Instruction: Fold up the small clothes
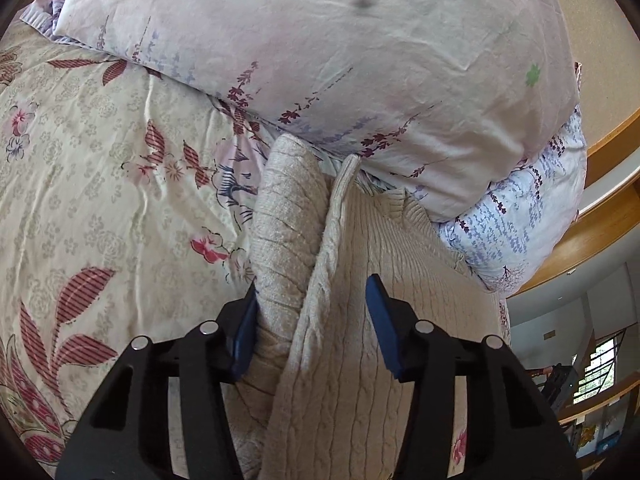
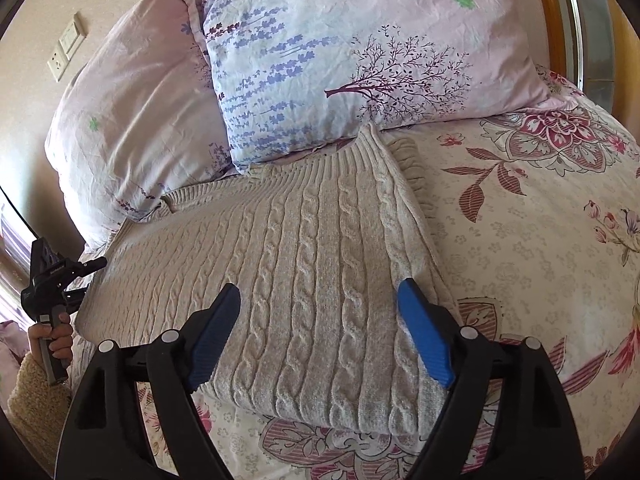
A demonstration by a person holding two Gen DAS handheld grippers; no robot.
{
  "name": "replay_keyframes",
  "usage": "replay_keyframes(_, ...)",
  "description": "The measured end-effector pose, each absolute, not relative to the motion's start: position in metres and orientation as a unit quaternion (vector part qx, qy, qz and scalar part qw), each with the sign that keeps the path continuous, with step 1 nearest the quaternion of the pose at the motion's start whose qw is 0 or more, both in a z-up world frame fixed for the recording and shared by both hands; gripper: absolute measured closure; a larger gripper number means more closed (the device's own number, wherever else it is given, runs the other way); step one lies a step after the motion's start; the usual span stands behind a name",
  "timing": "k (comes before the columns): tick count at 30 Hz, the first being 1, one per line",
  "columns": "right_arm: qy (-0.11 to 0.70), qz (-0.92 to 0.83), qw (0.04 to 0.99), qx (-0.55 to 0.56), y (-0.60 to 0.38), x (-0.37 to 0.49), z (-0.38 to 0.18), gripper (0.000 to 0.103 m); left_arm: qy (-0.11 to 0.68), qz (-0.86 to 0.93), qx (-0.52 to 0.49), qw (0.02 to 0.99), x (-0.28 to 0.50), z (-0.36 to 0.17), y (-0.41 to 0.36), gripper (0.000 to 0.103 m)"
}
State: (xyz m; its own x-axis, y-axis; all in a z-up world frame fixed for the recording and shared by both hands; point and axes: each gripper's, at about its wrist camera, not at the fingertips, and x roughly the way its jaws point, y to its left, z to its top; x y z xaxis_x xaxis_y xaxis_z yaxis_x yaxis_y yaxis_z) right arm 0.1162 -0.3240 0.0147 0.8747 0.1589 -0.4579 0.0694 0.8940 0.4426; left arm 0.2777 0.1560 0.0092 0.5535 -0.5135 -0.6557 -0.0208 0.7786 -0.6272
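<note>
A cream cable-knit sweater (image 2: 320, 248) lies folded on the floral bedspread (image 2: 520, 216), its ribbed hem against the pillows. My right gripper (image 2: 320, 304) is open and hovers over the sweater's near edge, its blue fingers (image 2: 424, 336) spread apart. In the left wrist view the sweater (image 1: 360, 320) shows with a rolled sleeve or side fold (image 1: 284, 216) raised up. My left gripper (image 1: 312, 312) is open and straddles that fold, its left finger (image 1: 244, 336) touching the knit. The left gripper also shows at the far left of the right wrist view (image 2: 52, 276).
Two pillows, a pink one (image 2: 132, 120) and a blue-lavender one (image 2: 360, 48), sit at the head of the bed behind the sweater. A wooden bed frame (image 1: 612, 216) runs on the right. Wall sockets (image 2: 66, 46) are on the wall.
</note>
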Motion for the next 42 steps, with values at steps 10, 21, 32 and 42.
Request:
replay_keyframes(10,0.237,0.033,0.946,0.219,-0.320,0.115,0.013,0.012,0.457,-0.158,-0.353,0.801,0.282,0.003,0.148,0.068)
replay_keyframes(21,0.190,0.093,0.931,0.299,-0.343,0.102,0.004,0.010,0.417,-0.217,-0.400,0.787,0.277,0.048,0.113,0.082)
replay_keyframes(32,0.125,0.131,0.912,0.369,-0.369,0.082,-0.002,0.005,0.402,-0.301,-0.410,0.761,0.291,0.090,-0.003,0.085)
replay_keyframes(42,0.070,0.129,0.868,0.474,-0.408,0.071,-0.022,0.002,0.459,-0.379,-0.388,0.704,0.302,0.058,-0.163,0.085)
